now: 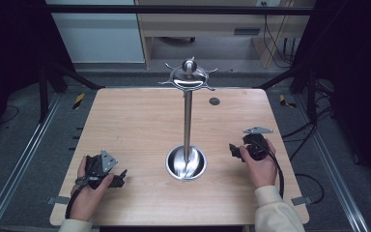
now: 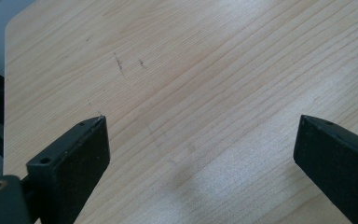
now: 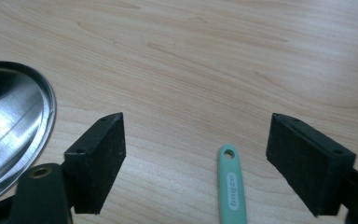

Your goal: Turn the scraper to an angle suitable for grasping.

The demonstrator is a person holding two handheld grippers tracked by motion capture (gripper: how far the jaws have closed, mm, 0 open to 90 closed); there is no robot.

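A steel stand rises from the middle of the table, with a round dish base (image 1: 186, 164), a thin pole (image 1: 188, 121) and a hooked top plate with a ball (image 1: 188, 75). My right gripper (image 1: 245, 147) sits right of the base, held by a hand. Its jaws stand open (image 3: 196, 119) over the wood, with the end of a mint-green handle (image 3: 230, 186) with a hanging hole lying between them, untouched. The base rim (image 3: 28, 121) shows at the left of the right gripper view. My left gripper (image 1: 107, 170) rests at the front left, open (image 2: 203, 123) over bare wood.
The wooden table (image 1: 135, 125) has a small dark round plug (image 1: 214, 101) at the back right. Black frame rails and cables surround the table. The table's rounded corner and edge (image 2: 7, 70) lie to the left in the left gripper view.
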